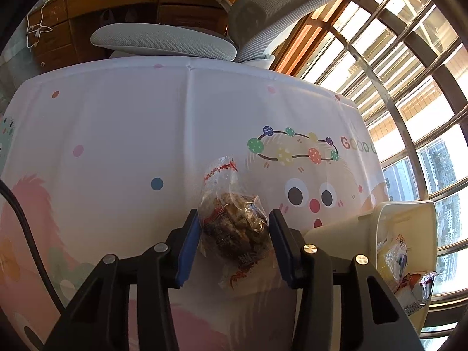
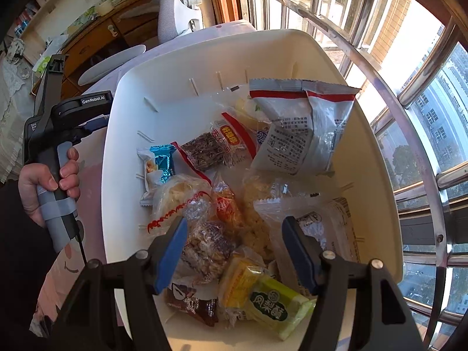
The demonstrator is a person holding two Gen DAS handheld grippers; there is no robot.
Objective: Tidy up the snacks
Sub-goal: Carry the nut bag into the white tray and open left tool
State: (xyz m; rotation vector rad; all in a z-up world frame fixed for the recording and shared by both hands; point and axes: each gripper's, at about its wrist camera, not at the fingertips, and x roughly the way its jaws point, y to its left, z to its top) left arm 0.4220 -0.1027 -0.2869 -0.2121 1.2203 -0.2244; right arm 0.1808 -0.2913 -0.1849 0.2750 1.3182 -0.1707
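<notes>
A clear packet with red print and a dark brown snack [image 1: 234, 222] lies on the cartoon tablecloth [image 1: 117, 134]. My left gripper [image 1: 234, 228] straddles it, both blue pads touching the wrapper's sides. In the right wrist view my right gripper [image 2: 234, 245] hangs open over a cream plastic bin [image 2: 131, 111] holding several wrapped snacks, among them a grey-and-red bag [image 2: 295, 134], a yellow-green cake pack [image 2: 269, 307] and a nutty bar [image 2: 204, 248]. Nothing is pinched between its pads. A hand [image 2: 44, 184] holds the left gripper's handle beside the bin.
The bin [image 1: 400, 225] stands just right of the left gripper, at the table's right end. A barred window [image 1: 409, 87] runs along the right. A grey office chair [image 1: 163, 41] and a wooden desk with drawers [image 1: 117, 3] lie beyond the far edge.
</notes>
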